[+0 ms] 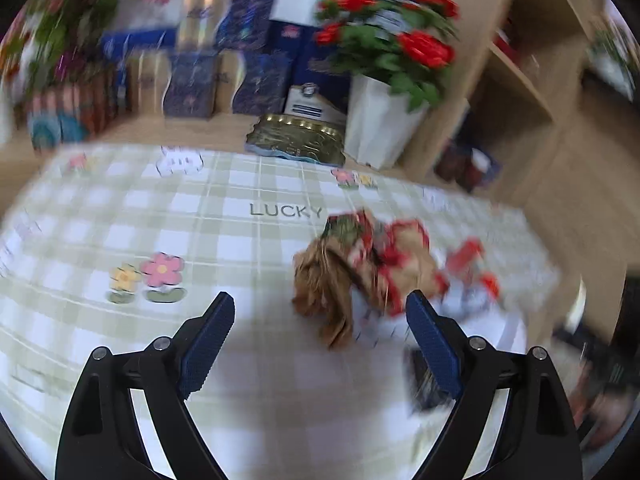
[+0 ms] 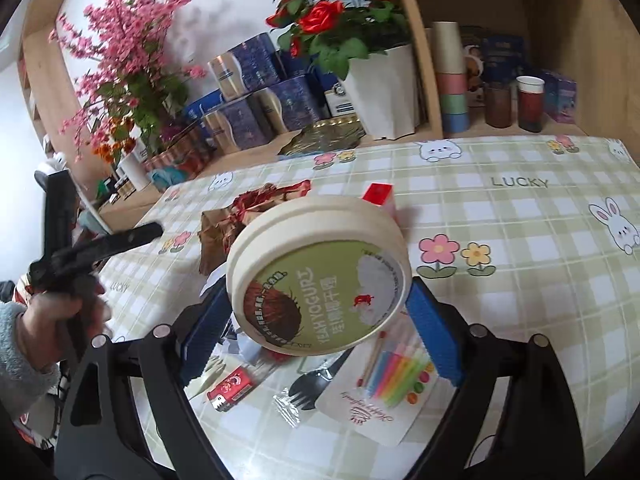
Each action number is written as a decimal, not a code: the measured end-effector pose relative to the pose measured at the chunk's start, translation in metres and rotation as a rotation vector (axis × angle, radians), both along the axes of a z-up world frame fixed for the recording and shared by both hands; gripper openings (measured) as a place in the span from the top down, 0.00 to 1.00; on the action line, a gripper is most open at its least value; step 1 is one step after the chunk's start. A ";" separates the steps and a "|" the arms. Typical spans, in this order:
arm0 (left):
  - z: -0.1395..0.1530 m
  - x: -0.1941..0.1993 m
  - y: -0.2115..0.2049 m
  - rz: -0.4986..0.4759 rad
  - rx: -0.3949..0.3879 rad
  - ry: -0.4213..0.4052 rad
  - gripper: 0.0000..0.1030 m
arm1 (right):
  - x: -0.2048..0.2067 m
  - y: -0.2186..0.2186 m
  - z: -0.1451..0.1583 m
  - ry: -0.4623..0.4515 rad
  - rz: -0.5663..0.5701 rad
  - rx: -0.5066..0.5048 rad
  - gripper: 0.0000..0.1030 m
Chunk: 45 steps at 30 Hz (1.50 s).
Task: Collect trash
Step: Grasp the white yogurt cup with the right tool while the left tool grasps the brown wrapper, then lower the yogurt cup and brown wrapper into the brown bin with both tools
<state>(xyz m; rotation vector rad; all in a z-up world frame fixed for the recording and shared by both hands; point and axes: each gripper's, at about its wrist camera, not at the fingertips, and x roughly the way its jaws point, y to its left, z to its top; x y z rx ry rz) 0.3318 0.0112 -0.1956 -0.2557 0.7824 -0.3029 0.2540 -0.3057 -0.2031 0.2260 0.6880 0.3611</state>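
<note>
My right gripper (image 2: 316,312) is shut on a round white yogurt tub (image 2: 320,272) with a green label and holds it tilted above the table. Under it lie a black plastic fork in a wrapper (image 2: 308,388), a card of coloured candles (image 2: 392,380) and a red packet (image 2: 232,386). A crumpled brown and red paper wrapper (image 2: 240,216) lies behind the tub; it also shows in the blurred left wrist view (image 1: 360,272). My left gripper (image 1: 320,308) is open and empty, just short of that wrapper. It also shows at the left of the right wrist view (image 2: 120,236).
The table has a green checked cloth (image 2: 520,300). Behind it stand a white pot of red roses (image 2: 384,88), blue and gold tins (image 2: 256,96), a gold tray (image 2: 324,136), pink flowers (image 2: 120,60) and a shelf with stacked cups (image 2: 452,80). A red box (image 2: 378,194) lies behind the tub.
</note>
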 end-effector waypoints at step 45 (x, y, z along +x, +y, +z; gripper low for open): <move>0.058 -0.178 0.090 0.081 0.005 0.031 0.81 | -0.168 0.049 0.009 0.012 0.017 -0.017 0.16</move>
